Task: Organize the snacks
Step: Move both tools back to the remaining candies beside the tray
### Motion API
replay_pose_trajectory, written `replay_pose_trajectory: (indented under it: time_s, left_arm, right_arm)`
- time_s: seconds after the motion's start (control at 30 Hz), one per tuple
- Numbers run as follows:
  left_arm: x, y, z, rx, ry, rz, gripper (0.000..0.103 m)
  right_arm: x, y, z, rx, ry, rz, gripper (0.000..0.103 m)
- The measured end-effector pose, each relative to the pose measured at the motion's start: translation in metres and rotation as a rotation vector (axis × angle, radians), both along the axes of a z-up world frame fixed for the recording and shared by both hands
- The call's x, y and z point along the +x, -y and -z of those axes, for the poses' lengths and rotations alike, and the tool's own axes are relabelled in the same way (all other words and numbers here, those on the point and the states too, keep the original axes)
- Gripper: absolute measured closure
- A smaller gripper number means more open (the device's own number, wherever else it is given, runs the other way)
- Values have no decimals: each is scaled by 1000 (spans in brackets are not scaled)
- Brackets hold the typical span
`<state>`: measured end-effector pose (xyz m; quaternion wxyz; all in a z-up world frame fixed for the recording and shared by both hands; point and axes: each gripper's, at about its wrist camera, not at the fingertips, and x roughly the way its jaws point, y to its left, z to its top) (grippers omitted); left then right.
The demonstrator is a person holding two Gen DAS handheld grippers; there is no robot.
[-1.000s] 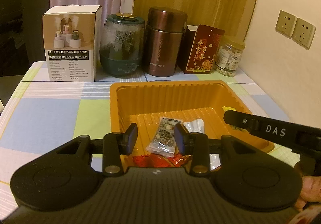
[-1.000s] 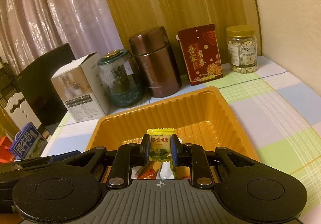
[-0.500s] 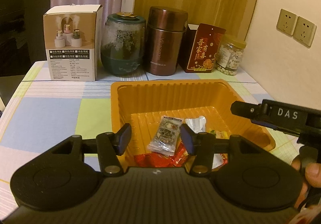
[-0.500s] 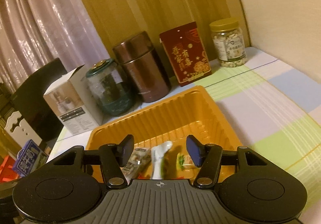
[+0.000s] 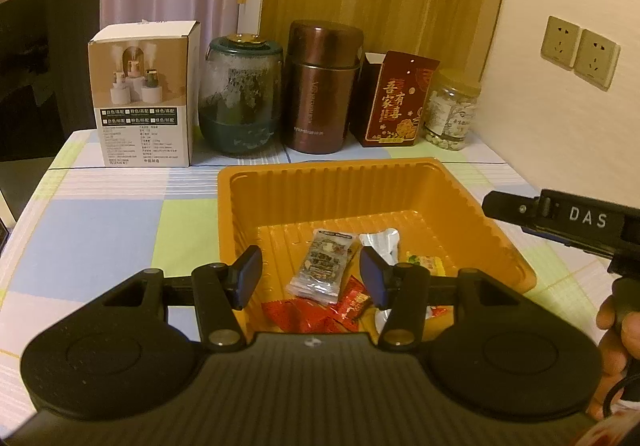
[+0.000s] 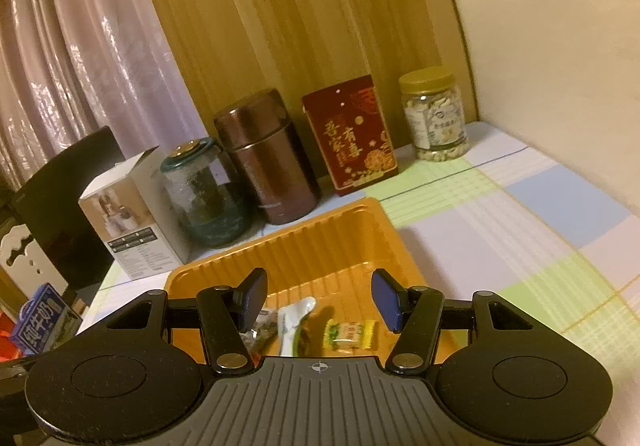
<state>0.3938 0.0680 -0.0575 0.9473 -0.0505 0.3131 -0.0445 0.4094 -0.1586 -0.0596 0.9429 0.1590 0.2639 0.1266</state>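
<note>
An orange tray (image 5: 400, 182) sits on the checked tablecloth. On its floor lie a grey printed packet (image 5: 324, 266), a white packet (image 5: 380, 240), a yellow candy (image 5: 426, 262) and red wrappers (image 5: 316, 312). My left gripper (image 5: 310, 278) hovers over the tray's near edge, open, with nothing pressed between its pads. My right gripper (image 6: 320, 298) is open too, above the tray (image 6: 280, 242). The yellow candy (image 6: 352, 334) lies loose below it, beside the white packet (image 6: 294, 322). One of the right gripper's black fingers (image 5: 504, 206) shows at the tray's right side.
Along the back stand a white box (image 5: 146, 98), a green glass jar (image 5: 240, 98), a brown canister (image 5: 320, 90), a red box (image 5: 400, 102) and a nut jar (image 5: 450, 114). The wall with sockets (image 5: 580, 50) is on the right. A blue carton (image 6: 38, 320) stands left of the table.
The right gripper opened and let go of the yellow candy, which now lies in the tray; it then shifted right. The left gripper's jaws spread wider.
</note>
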Motion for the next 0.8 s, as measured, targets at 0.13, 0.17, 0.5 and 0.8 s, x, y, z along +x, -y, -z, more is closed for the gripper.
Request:
replay_pose_trajectory:
  time_s: [0.13,0.17,0.5,0.8]
  left_arm:
    - [-12,3,-4,4,9,6,53]
    - [-15,3,-5,4,12,6,53]
    - [-60,6,-18,-38,29,3,53]
    - [-113,20,-25,-54,33,31,53]
  right_arm:
    - [-14,7,-1,-23,1,5,45]
    - [-18,9,-2,-25,0,7,45]
    - [-69,32,-8,-75,-3,25,45]
    - [-117,53,-16,-84,-1,42,45]
